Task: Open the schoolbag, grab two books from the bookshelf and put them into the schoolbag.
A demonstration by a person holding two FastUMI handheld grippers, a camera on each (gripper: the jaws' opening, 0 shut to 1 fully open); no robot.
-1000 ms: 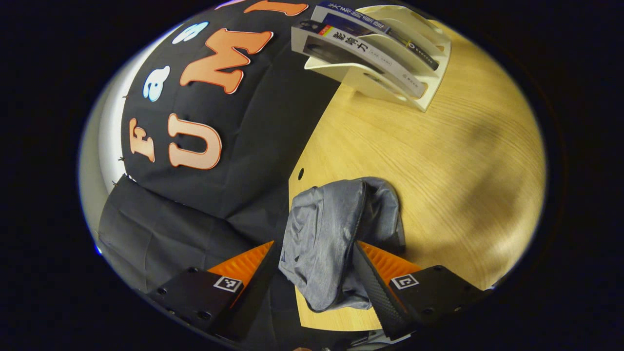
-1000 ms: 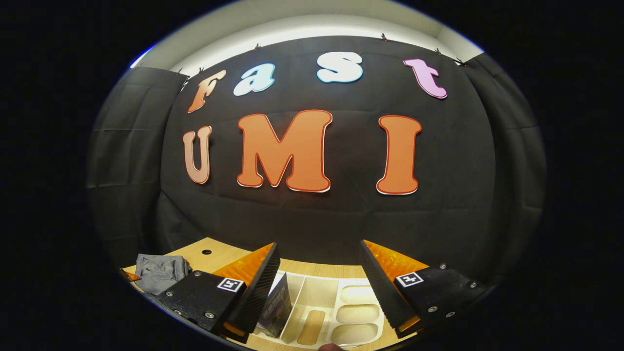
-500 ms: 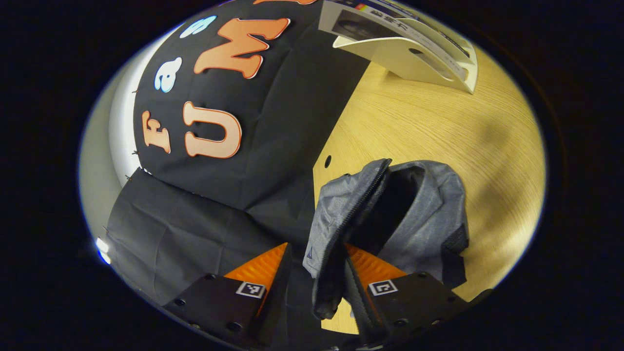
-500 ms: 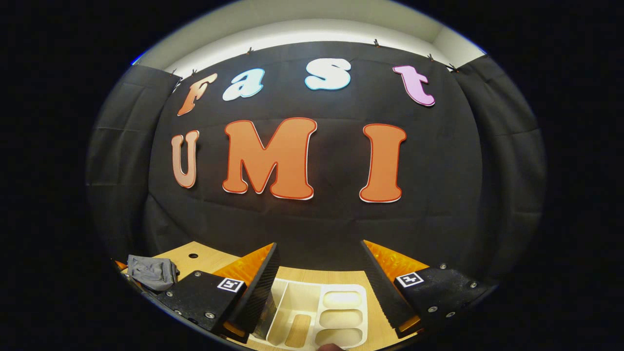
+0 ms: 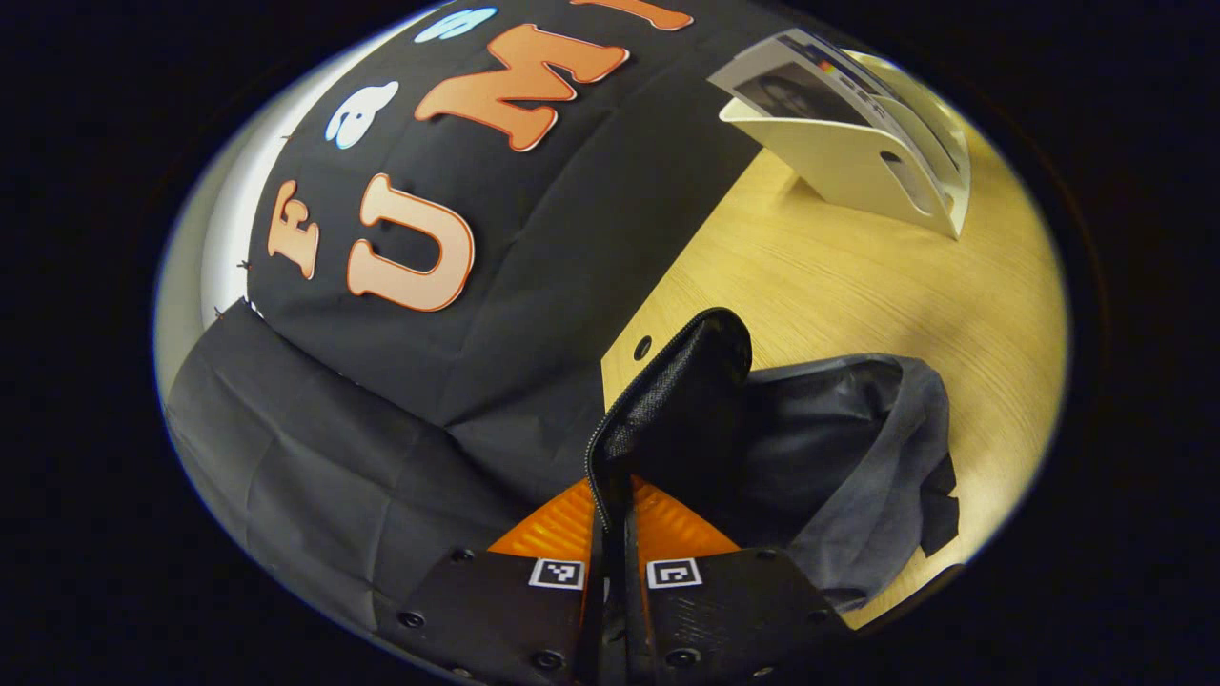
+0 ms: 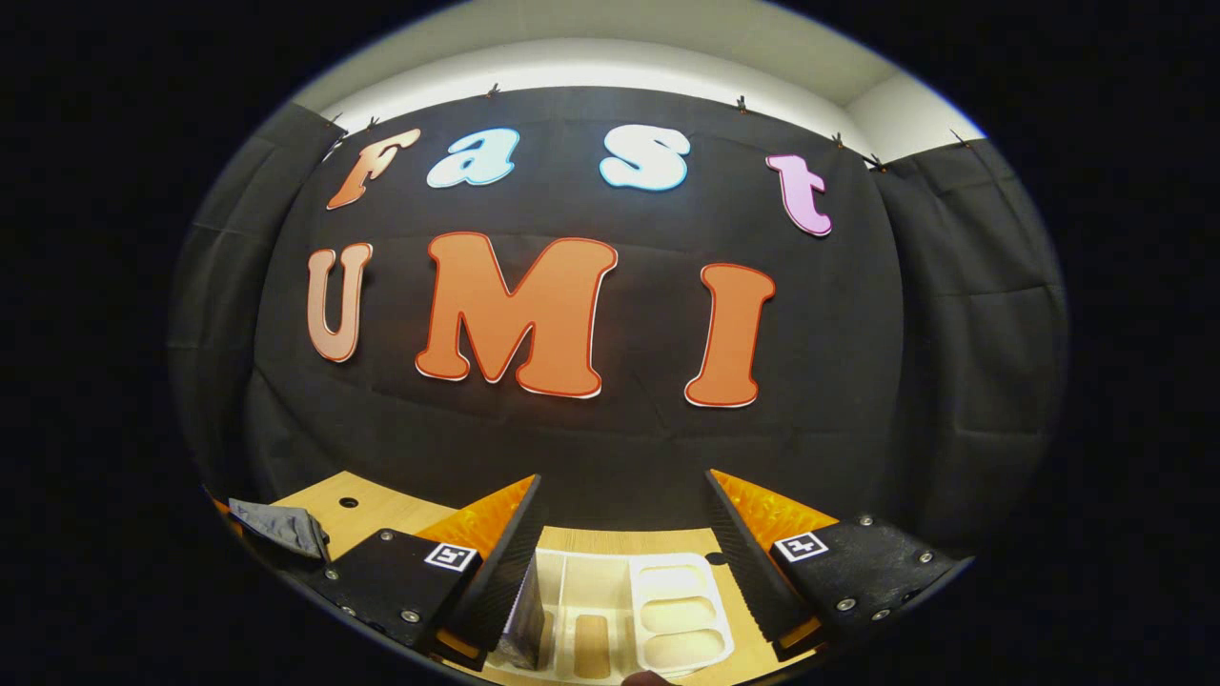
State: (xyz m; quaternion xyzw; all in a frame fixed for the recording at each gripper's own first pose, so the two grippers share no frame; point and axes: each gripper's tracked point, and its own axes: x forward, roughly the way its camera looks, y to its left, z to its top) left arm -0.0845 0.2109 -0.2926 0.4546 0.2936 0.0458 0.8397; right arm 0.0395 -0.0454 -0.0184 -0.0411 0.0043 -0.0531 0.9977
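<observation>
In the left gripper view, the left gripper [image 5: 613,534] has its fingers clenched on the zipper edge of the grey schoolbag [image 5: 839,457], both pressing on the raised flap, whose dark lining stands up between them. The bag lies open at the desk [image 5: 858,286] edge nearest the booth wall, beside a small round hole in the wood; its lower part is cut off at the rim of the view. 1 second ago the fingers stood wide apart around the still-closed bag; now they have met and the mouth gapes. At the far corner of the desk the white bookshelf [image 5: 858,162] holds books [image 5: 801,86], their count hard to make out from here.

In the right gripper view, the right gripper [image 6: 624,534] hangs released, fingers spread above the bookshelf [image 6: 667,610]. A book [image 6: 524,629] stands in its leftmost slot, half hidden behind the left finger. The schoolbag [image 6: 272,524] sits at the desk's left edge, partly cut off. This gripper has barely shifted.
</observation>
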